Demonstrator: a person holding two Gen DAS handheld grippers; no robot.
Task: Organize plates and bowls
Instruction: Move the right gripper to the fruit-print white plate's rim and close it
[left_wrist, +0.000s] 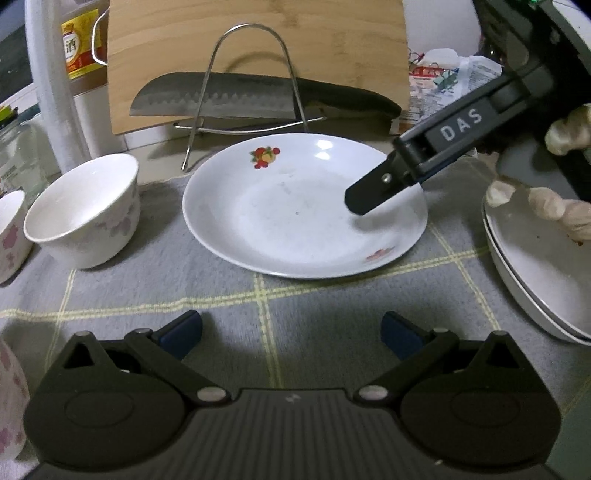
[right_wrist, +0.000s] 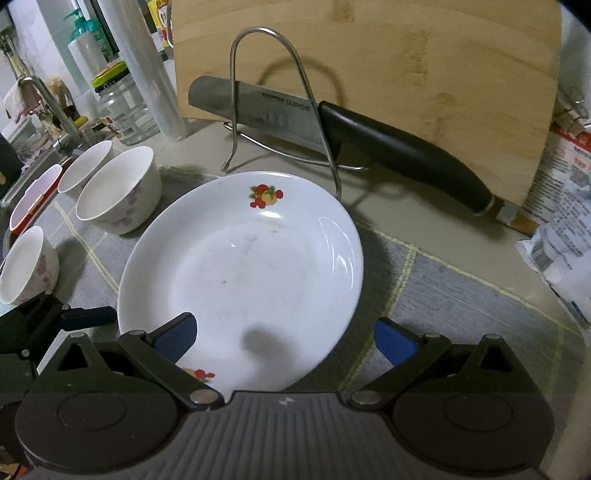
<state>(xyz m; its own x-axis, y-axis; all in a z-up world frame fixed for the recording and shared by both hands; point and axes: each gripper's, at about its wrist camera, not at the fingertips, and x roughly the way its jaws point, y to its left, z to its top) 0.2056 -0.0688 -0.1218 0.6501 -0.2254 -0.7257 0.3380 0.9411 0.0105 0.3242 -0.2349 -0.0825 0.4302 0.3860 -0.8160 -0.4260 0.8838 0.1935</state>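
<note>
My left tongs (left_wrist: 291, 334) spread wide, empty, over grey cloth (left_wrist: 258, 295); fruit-print plate (left_wrist: 295, 218) ahead. My right tongs (right_wrist: 286, 341) agape, straddling plate's near rim. Bowls (right_wrist: 118, 188) left of plate.

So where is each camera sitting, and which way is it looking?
Left wrist view: sits on the left tongs, low over the grey cloth, facing the fruit plate and cutting board; shows its open fingers, the right tongs and a gloved hand.
Right wrist view: sits on the right tongs above the plate's near rim, facing the knife; shows its open fingers and the left tongs' tip.
Both share the plate, bowls, wire rack, knife and board.
</note>
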